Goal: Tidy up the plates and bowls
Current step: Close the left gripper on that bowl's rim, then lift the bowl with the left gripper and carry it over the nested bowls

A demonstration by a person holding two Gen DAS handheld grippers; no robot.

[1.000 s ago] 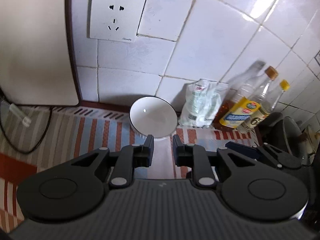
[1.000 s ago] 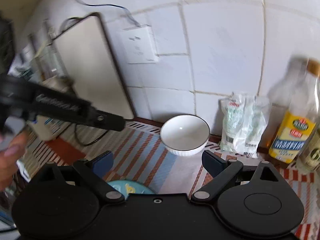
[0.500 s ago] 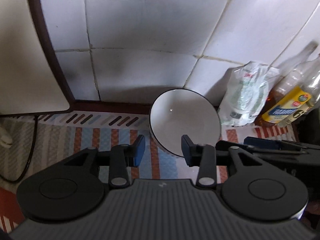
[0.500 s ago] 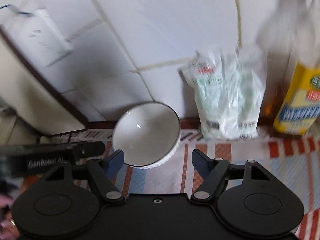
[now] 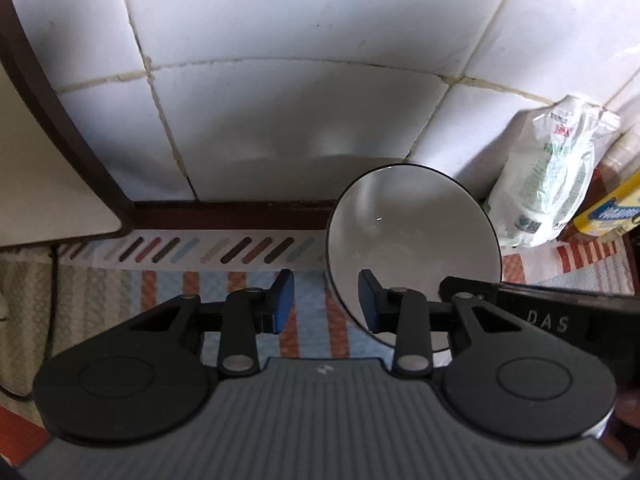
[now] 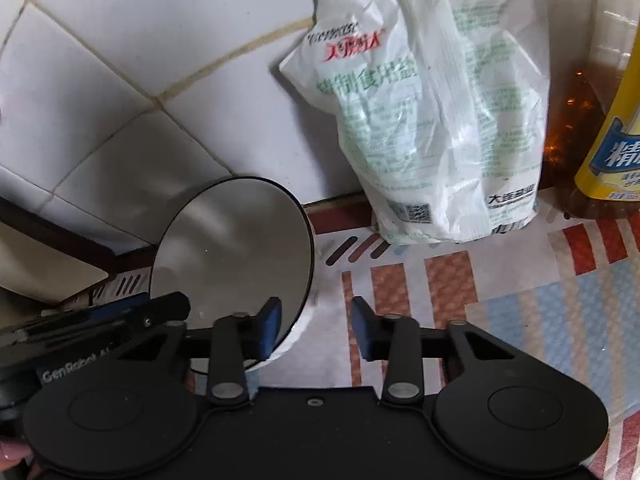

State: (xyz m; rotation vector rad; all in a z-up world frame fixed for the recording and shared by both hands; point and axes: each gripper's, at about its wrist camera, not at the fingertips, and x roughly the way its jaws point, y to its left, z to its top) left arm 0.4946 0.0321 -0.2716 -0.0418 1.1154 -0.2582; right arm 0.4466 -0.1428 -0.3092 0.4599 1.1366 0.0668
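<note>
A white bowl (image 5: pixel 416 236) with a thin dark rim sits on the striped mat by the tiled wall. My left gripper (image 5: pixel 325 300) straddles its left rim: the right finger is inside the bowl, the left finger outside. Its jaws are closing and its pads stand off the wall. My right gripper (image 6: pixel 317 320) straddles the opposite rim of the bowl (image 6: pixel 232 248), with its left finger inside and its right finger outside. Its jaws are closing too, with a gap still showing at the rim. Each view shows the other gripper at its edge.
A white bag with green print (image 6: pixel 432 132) leans on the wall right of the bowl. A yellow-labelled oil bottle (image 6: pixel 612 152) stands beyond it. A pale board with a brown edge (image 5: pixel 40 160) leans on the wall at the left. The tiled wall (image 5: pixel 300 120) is close behind.
Both grippers have come down and forward onto the bowl, one on each side of its rim. The left jaws widened from nearly shut. The right jaws narrowed from wide open, and that wrist rolled.
</note>
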